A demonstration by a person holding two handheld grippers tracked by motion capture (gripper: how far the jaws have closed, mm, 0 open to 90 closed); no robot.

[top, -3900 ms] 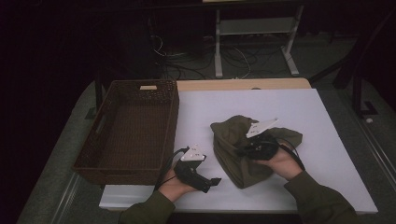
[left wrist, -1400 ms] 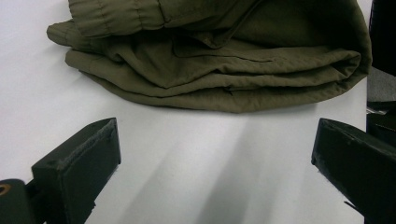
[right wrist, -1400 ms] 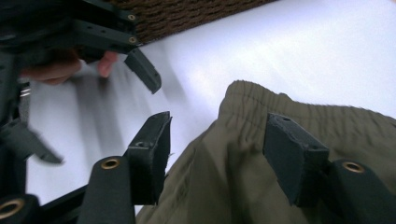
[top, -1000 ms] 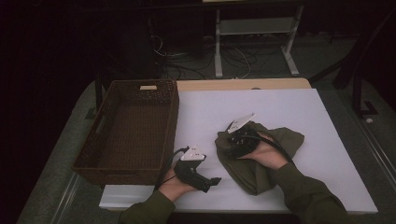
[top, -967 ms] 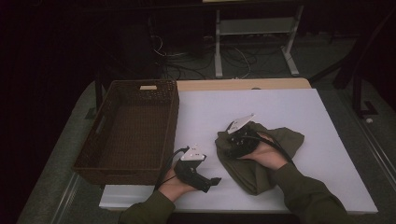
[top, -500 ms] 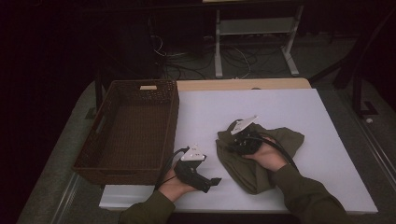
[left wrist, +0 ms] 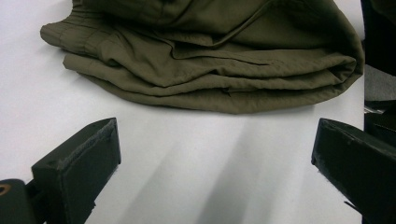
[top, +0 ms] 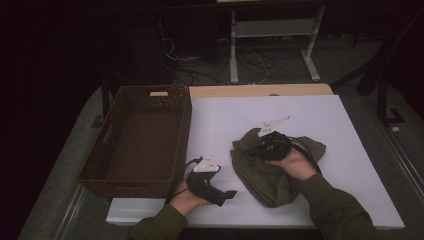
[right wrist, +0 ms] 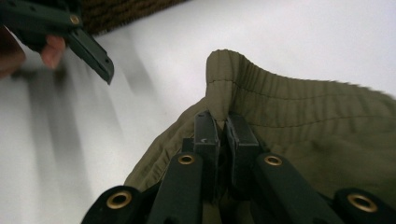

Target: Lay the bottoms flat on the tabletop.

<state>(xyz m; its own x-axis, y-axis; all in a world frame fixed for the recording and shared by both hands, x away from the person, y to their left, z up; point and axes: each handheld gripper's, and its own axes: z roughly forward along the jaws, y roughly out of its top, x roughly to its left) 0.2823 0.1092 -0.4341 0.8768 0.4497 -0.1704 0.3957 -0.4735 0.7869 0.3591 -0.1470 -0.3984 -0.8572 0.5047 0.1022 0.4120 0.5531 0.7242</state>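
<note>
One Soft Green Cloth, Pinched at Its Stretchy Edge

One olive-green folded cloth garment [top: 272,167] lay on the white table top [top: 345,125], a bit to the right of the middle. It had a ribbed, stretchy band [right wrist: 261,93] along one edge, like the top of a pair of shorts. It looked soft and light and floppy. It would bend and hang down when lifted, and its folds could fall open. It did not look slippery, and it could not break.

The stretchy band looked like the best place to hold it, because the cloth is thick and strong there. The right gripper [top: 263,148] was already doing that. Its two black jaws had just been closing, and in the right gripper view they were pressed tight on the band, with the cloth squeezed between them. The band stood up a little from the table where it was pinched.

The left gripper [top: 227,194] sat near the front edge of the table, just beside the cloth but not touching it. Its jaws were wide apart with nothing between them. In the left gripper view, the folded edge of the cloth lay a short way in front of them.

Off to the left stood a dark brown woven wicker basket [top: 186,135]. It had nothing in it. The cloth might go in there next.
</note>
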